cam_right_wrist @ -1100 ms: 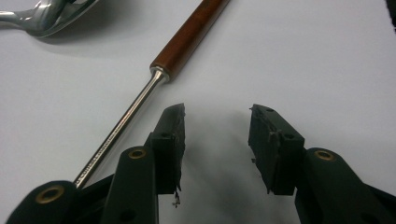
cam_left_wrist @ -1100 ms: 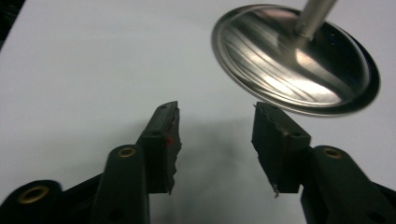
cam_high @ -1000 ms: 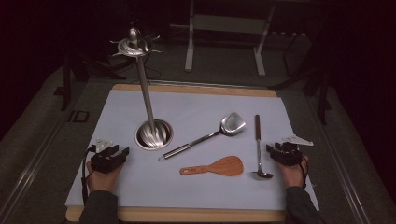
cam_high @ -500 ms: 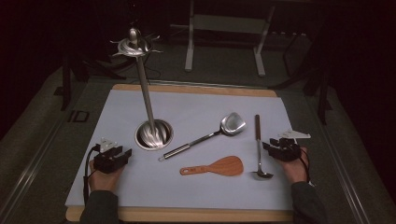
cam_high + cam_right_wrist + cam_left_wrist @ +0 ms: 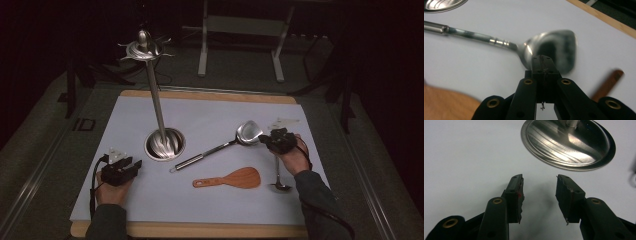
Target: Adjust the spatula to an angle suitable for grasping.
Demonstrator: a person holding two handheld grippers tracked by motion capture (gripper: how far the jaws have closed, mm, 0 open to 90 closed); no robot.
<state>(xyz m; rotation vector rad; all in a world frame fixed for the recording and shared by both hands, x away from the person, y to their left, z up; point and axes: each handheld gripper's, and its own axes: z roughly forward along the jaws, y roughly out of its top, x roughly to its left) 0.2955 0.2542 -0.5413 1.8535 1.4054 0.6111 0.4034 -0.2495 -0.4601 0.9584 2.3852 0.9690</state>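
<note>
Currently the right gripper (image 5: 543, 60) has just closed its fingers pad to pad on nothing, poised over the bowl of the steel spatula (image 5: 248, 132), presumably the next utensil for the stand (image 5: 164, 143). The left gripper (image 5: 539, 195) has its fingers wide and empty, resting on the counter (image 5: 215, 112) beside the stand's base, likely ready to steady it.
</note>
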